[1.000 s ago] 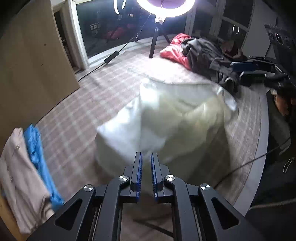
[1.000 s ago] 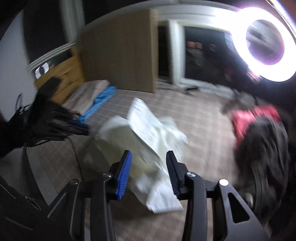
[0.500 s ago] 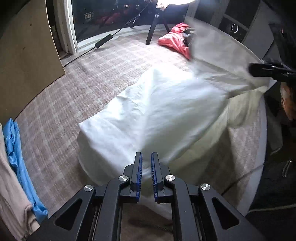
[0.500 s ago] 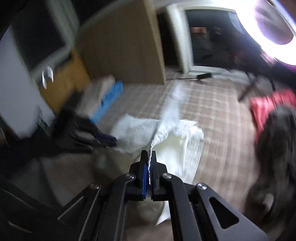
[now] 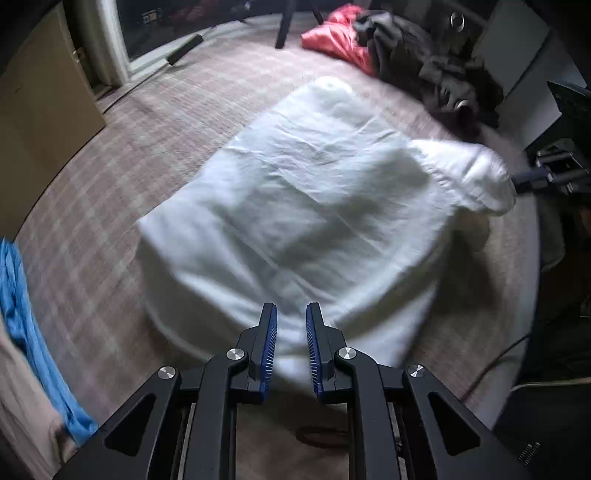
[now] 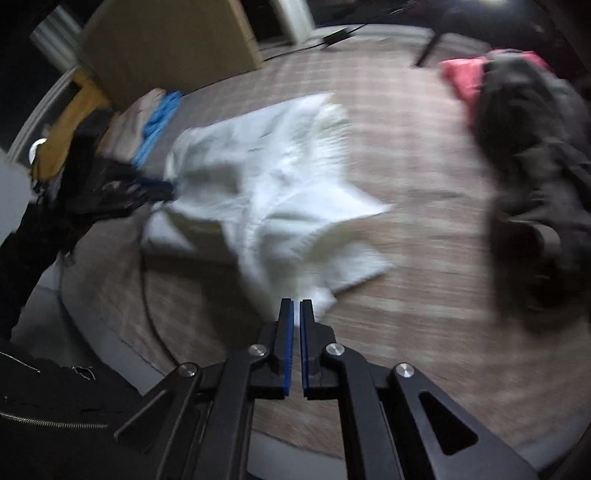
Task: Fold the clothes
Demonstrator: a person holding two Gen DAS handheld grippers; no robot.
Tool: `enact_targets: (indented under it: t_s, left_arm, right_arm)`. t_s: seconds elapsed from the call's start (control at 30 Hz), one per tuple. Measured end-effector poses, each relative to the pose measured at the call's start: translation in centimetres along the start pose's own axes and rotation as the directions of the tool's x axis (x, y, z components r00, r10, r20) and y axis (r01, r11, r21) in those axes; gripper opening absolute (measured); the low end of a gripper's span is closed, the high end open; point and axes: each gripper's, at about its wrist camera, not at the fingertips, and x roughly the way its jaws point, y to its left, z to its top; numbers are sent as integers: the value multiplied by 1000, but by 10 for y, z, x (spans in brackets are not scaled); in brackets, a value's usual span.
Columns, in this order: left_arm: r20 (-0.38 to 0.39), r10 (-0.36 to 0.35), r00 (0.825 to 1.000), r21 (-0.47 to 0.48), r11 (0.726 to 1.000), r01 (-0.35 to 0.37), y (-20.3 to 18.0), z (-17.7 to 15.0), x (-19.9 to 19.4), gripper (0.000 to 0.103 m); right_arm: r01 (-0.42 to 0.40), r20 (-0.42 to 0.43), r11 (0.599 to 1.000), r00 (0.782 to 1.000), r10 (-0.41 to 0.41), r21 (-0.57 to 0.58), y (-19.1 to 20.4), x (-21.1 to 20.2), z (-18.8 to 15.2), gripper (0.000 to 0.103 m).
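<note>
A white garment (image 5: 295, 206) lies spread over the checked bed cover (image 5: 110, 177), with its near-right corner still raised. My left gripper (image 5: 291, 314) has the near hem between its blue pads, and its jaws are opening. In the right wrist view the left gripper (image 6: 162, 190) sits at the cloth's left end, where the white garment (image 6: 280, 177) pulls toward it. My right gripper (image 6: 296, 306) is shut on a bunched corner of the garment. The left wrist view shows the right gripper (image 5: 524, 181) at the cloth's lifted right corner.
A heap of dark clothes (image 5: 424, 62) and a red garment (image 5: 332, 37) lie at the far right. Blue (image 5: 26, 332) and beige (image 5: 22, 417) folded clothes lie at the left edge. A tripod leg (image 5: 284, 22), a brown panel (image 5: 40, 103) and a cable (image 5: 495, 365) are close by.
My right gripper, open a second ago, has shut on the garment's corner. Both grippers came down and the billowing cloth settled flatter on the cover. The left jaws stand slightly wider.
</note>
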Motion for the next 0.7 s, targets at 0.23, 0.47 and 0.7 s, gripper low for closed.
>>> enact_targets:
  t_s: [0.23,0.47,0.7]
  left_arm:
    - [158,21,987,-8,1000,-20,-8,27,-34,17]
    - [120,85,989,-190,980,-61,18,29,12,16]
    - [136,85,987,-246,968,-50,21,4,-1,10]
  right_arm:
    - [66,128,991,991,-50,-120,15,3,59,38]
    - [8,70,981,998,6,-192,42,89,107,11]
    - [-17,13,997,1000,16,73,-44,43,63,14]
